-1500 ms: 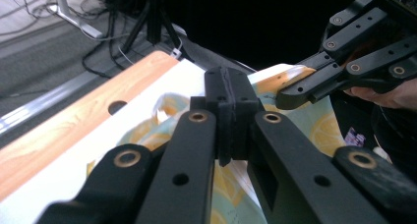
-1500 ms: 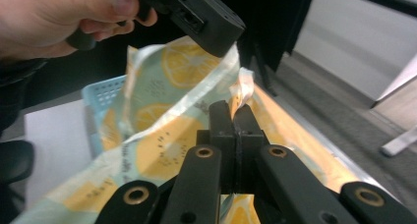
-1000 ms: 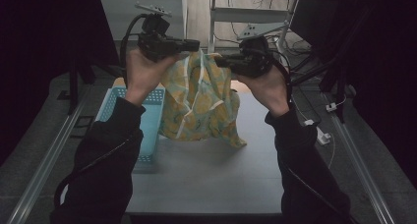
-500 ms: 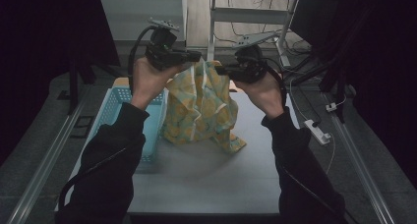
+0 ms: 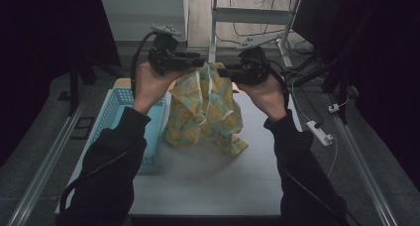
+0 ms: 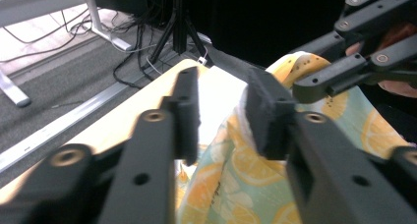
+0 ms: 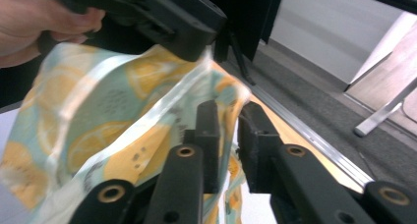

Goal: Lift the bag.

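Note:
A cloth with a yellow lemon print (image 5: 203,112) hangs between my two grippers, and its lower end lies crumpled on the grey table (image 5: 208,181). My left gripper (image 5: 199,63) is at its top left corner. In the left gripper view its jaws (image 6: 223,121) have just been opening; a clear gap shows, and the cloth (image 6: 236,184) leans on one pad only. My right gripper (image 5: 224,73) is at the top right corner. Its jaws (image 7: 231,130) have also just been opening, with a narrow gap through which the cloth's (image 7: 98,111) edge runs.
A light blue slotted basket (image 5: 116,112) stands on the table left of the cloth. A white power strip (image 5: 319,133) lies on the floor at the right. Desk legs and cables stand behind the table's far edge.
Both hands have sunk a little and drawn closer together. The cloth has folded narrower, and more of its lower end rests on the table.

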Demonstrator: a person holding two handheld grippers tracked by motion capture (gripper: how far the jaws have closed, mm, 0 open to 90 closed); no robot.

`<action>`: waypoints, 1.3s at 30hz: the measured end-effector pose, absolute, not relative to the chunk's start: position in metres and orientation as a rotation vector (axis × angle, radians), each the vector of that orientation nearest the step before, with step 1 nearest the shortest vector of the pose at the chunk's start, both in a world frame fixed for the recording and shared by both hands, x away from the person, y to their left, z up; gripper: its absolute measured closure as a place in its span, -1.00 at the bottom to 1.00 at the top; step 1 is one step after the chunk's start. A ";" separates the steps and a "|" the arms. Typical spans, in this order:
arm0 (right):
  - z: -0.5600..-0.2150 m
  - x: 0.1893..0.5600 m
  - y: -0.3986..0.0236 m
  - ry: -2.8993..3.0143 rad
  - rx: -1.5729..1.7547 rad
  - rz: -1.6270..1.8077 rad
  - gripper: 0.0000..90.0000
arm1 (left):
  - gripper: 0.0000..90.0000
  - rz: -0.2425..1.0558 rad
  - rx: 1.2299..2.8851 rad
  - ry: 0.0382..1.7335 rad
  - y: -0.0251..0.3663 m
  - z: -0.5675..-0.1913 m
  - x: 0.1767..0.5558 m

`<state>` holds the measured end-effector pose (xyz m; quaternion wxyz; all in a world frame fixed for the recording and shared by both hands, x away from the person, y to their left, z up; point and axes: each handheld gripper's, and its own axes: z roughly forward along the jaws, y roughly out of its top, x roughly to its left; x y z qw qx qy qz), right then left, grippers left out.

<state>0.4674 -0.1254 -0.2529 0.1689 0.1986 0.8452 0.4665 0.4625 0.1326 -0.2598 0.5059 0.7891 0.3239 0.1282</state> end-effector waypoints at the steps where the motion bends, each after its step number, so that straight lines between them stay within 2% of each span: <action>1: -0.252 0.467 -0.126 2.396 0.569 1.331 0.70 | 0.26 0.324 1.905 0.775 0.133 -0.259 0.460; 9: -0.253 0.463 -0.136 2.363 0.615 1.357 0.34 | -0.39 0.434 1.912 0.763 0.139 -0.260 0.441; 12: -0.255 0.461 -0.138 2.374 0.628 1.366 0.17 | -0.60 0.421 1.915 0.766 0.142 -0.263 0.436; 15: -0.257 0.459 -0.142 2.383 0.628 1.376 0.04 | -0.72 0.391 1.914 0.761 0.147 -0.267 0.431; 17: -0.258 0.458 -0.145 2.382 0.631 1.377 -0.05 | -0.78 0.379 1.914 0.762 0.152 -0.269 0.428; 28: -0.259 0.448 -0.160 2.388 0.637 1.400 -0.18 | -0.92 0.298 1.907 0.779 0.179 -0.274 0.413; 39: -0.287 0.437 -0.173 2.389 0.666 1.380 -0.42 | -0.98 0.256 1.916 0.815 0.196 -0.320 0.397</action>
